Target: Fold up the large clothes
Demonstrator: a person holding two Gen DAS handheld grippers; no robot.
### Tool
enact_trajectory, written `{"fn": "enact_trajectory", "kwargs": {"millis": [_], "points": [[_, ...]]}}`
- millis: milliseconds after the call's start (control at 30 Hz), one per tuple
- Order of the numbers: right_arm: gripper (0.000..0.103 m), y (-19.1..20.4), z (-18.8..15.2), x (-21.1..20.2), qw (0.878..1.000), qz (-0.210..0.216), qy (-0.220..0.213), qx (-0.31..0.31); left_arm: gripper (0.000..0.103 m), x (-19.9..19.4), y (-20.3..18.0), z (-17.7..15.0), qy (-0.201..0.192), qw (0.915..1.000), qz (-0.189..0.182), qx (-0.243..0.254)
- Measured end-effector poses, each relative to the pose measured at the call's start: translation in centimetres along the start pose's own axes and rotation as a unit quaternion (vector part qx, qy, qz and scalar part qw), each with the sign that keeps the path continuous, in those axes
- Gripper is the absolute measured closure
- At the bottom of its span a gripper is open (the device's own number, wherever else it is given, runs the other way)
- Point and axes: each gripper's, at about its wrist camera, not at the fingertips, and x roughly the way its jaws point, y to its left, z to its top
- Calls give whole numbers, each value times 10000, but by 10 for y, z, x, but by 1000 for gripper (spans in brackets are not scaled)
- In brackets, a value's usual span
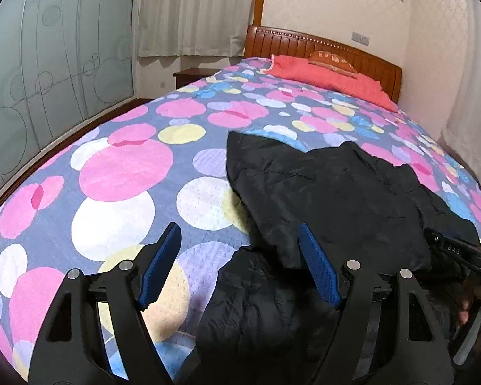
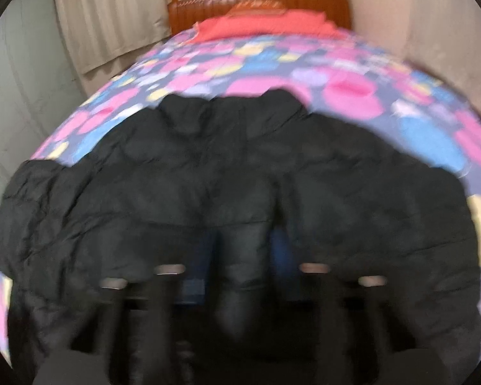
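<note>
A large black padded jacket (image 1: pixel 330 192) lies on the dotted bedspread (image 1: pixel 118 173), partly folded over itself. My left gripper (image 1: pixel 240 247) is open and empty, just above the jacket's near left edge, with blue pads (image 1: pixel 317 263). The right gripper (image 1: pixel 465 253) shows at the right edge of the left wrist view, down on the jacket. In the blurred right wrist view the jacket (image 2: pixel 227 166) fills the lower frame. My right gripper (image 2: pixel 240 240) has a ridge of jacket fabric between its fingers and looks shut on it.
A red pillow (image 1: pixel 330 77) and a patterned cushion (image 1: pixel 333 61) lie by the wooden headboard (image 1: pixel 304 43). A wall runs along the bed's right side (image 1: pixel 433 64). Glass wardrobe doors (image 1: pixel 54 64) and curtains (image 1: pixel 192 12) stand to the left.
</note>
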Motion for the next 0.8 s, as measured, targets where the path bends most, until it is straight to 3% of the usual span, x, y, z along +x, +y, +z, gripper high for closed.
{"fn": "enact_trajectory", "kwargs": {"millis": [100,267,367,467,667,767,800], "points": [[79,-4,-1,-22,9994,-66,-347,-65,28,3,2,1,-3,10000,-63,-60],[79,-43,6,-54,9948,-609,-817,46,27,4,-4,5,-31,9999,-136,-54],[80,-78,5,-54,9926,-950,-735,173,27,10,-15,5,15,9998,-173,40],[79,-111,-5,-38,9944,-906,-377,381,27,17,-30,5,47,9996,-208,201],[76,-116,-15,-18,9960,-853,-19,259,27,38,-60,3,292,9974,-186,629],[67,-110,-9,-38,9938,-1071,-133,250,27,40,-68,11,226,9969,-215,716],[59,-106,-7,-46,9926,-1155,-302,228,27,41,-71,15,181,9969,-228,733]]}}
